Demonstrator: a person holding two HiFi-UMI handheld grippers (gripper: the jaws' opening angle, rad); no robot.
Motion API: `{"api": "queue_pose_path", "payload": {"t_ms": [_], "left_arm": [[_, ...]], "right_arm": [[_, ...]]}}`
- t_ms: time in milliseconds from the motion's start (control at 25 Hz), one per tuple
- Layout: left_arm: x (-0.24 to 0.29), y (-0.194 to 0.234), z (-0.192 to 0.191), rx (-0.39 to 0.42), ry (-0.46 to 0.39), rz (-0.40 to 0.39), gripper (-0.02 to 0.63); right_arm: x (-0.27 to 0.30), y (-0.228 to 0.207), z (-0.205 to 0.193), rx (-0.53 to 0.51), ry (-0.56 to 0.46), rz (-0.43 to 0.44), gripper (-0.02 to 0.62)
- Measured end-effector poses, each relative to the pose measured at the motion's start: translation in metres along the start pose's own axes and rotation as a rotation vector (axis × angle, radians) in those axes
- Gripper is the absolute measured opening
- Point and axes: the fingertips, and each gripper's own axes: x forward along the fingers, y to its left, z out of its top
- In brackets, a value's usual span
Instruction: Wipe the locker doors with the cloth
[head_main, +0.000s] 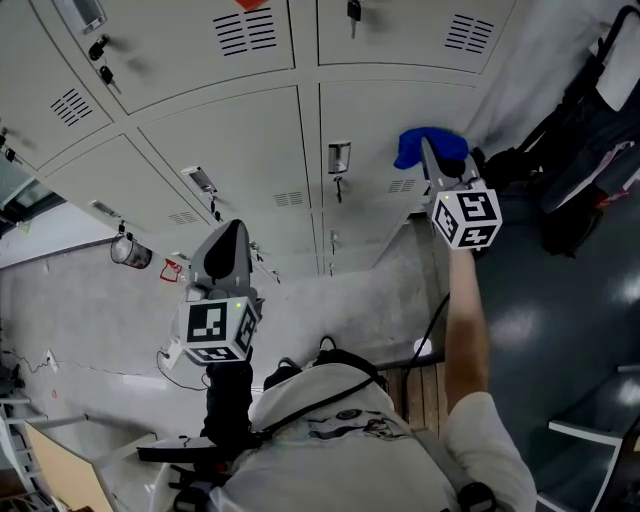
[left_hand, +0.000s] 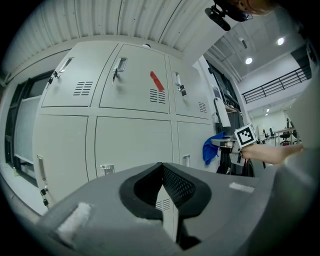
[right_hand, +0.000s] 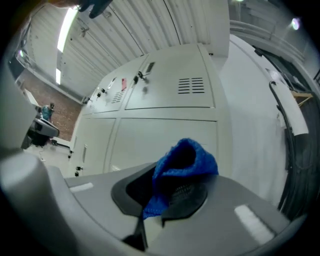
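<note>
- The blue cloth (head_main: 428, 146) is bunched up and pinched in the right claw (head_main: 436, 166). It is held up at the far right column of the locker doors (head_main: 230, 150), close to the right edge of a door in that column.
- The cloth sits just right of that door's latch and hanging key (head_main: 339, 160). Whether it actually touches the metal cannot be told.
- In the right gripper view the cloth (right_hand: 184, 162) bulges up out of the right claw (right_hand: 172, 192), whose jaws are clamped on its lower fold. Pale grey doors (right_hand: 165, 137) with a slotted vent fill the space behind it.
- The person's bare right arm (head_main: 466, 320) reaches forward to that gripper, with its marker cube (head_main: 467, 218) facing the head camera.
- The left claw (head_main: 232, 240) is held lower and to the left, well apart from the cloth and pointing at the lockers, with its own marker cube (head_main: 218, 330) below it.
- In the left gripper view the left claw (left_hand: 162, 185) has its jaws pressed together with nothing between them. The cloth (left_hand: 212, 149) shows small at the right end of the locker bank (left_hand: 132, 145).
- A red tag (left_hand: 156, 81) hangs on an upper door.
- Dark bags or clothing (head_main: 590, 130) are heaped to the right of the lockers, over a dark floor (head_main: 580, 330).
</note>
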Motion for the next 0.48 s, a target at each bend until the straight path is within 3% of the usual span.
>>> {"api": "queue_pose_path", "payload": {"t_ms": [240, 360, 480], "left_arm": [[0.004, -0.013, -0.005, -0.003, 0.007, -0.026, -0.005], [0.002, -0.016, -0.006, 0.001, 0.008, -0.028, -0.005], [-0.002, -0.013, -0.006, 0.007, 0.009, -0.013, -0.005]], "right_arm": [[0.017, 0.121, -0.004, 0.103, -0.011, 0.244, 0.025], [0.040, 0.150, -0.023, 0.106, 0.022, 0.288, 0.025], [0.063, 0.153, -0.043, 0.095, 0.064, 0.283, 0.025]]}}
